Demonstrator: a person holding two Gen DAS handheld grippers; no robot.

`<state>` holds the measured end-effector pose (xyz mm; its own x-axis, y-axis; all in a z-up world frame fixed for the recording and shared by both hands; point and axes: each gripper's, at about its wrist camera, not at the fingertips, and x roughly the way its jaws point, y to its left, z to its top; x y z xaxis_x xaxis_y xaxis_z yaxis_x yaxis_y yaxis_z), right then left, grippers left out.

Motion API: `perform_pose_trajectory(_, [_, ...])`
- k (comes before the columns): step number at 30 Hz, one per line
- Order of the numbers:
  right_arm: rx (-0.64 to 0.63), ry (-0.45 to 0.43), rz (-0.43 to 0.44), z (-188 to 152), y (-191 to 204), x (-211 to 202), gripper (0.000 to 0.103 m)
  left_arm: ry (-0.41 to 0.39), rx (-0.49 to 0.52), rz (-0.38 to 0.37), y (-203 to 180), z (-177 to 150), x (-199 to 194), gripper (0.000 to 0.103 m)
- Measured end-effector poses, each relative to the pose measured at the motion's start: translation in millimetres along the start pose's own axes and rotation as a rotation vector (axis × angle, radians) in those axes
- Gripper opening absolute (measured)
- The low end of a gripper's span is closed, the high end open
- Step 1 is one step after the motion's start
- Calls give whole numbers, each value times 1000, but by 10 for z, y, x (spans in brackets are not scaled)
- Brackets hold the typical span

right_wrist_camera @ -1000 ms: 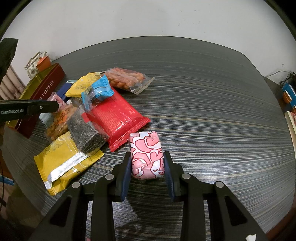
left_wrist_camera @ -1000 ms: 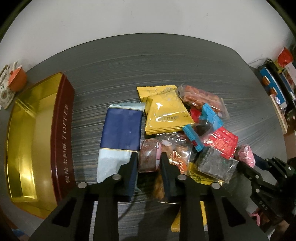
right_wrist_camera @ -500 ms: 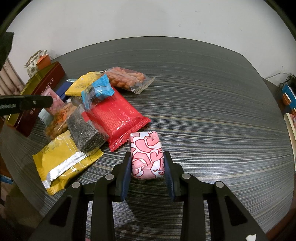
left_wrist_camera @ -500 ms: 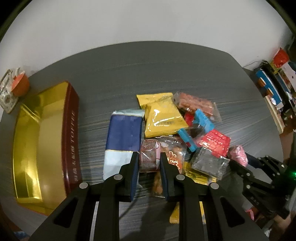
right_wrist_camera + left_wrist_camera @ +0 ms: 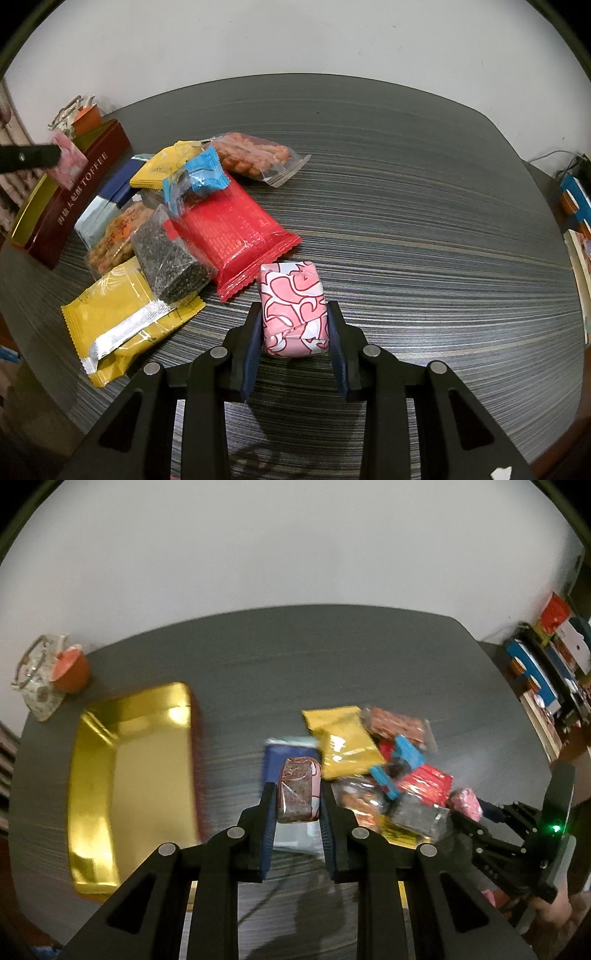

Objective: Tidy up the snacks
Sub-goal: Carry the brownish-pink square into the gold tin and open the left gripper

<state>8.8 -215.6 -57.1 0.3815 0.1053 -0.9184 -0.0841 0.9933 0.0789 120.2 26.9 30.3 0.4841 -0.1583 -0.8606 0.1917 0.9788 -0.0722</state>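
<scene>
My left gripper (image 5: 298, 806) is shut on a small brown-and-pink wrapped snack (image 5: 297, 790), held in the air above the dark table between the snack pile and the gold toffee tin (image 5: 133, 786). The open tin has maroon walls (image 5: 79, 201). From the right wrist view the same packet (image 5: 68, 168) hangs near the tin's rim. My right gripper (image 5: 293, 334) is shut on a pink-and-white patterned snack (image 5: 293, 306) that rests on the table. Beside it lies the pile: a red pack (image 5: 231, 229), yellow packs (image 5: 122, 317), a blue pack (image 5: 197, 177) and a black sesame bar (image 5: 170, 258).
An orange cup (image 5: 70, 668) and a floral bag (image 5: 37, 679) stand at the table's back left corner, behind the tin. Shelves with boxes (image 5: 535, 672) are off the table's right edge. Bare tabletop (image 5: 424, 221) stretches to the right of the pile.
My left gripper has risen with the brown-and-pink snack, lifting it off the pile and drifting toward the tin. The right gripper and its pink snack have stayed put.
</scene>
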Motion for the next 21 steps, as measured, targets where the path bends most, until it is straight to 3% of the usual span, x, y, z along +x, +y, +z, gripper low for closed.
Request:
perform_pose_trajectory(9, [-9, 0, -13, 1, 3, 5, 30, -14, -90, 112, 762, 45, -83, 23])
perform_pose_trajectory(21, [-12, 9, -32, 6, 26, 12, 30, 80, -212, 221, 1665, -203, 288, 23])
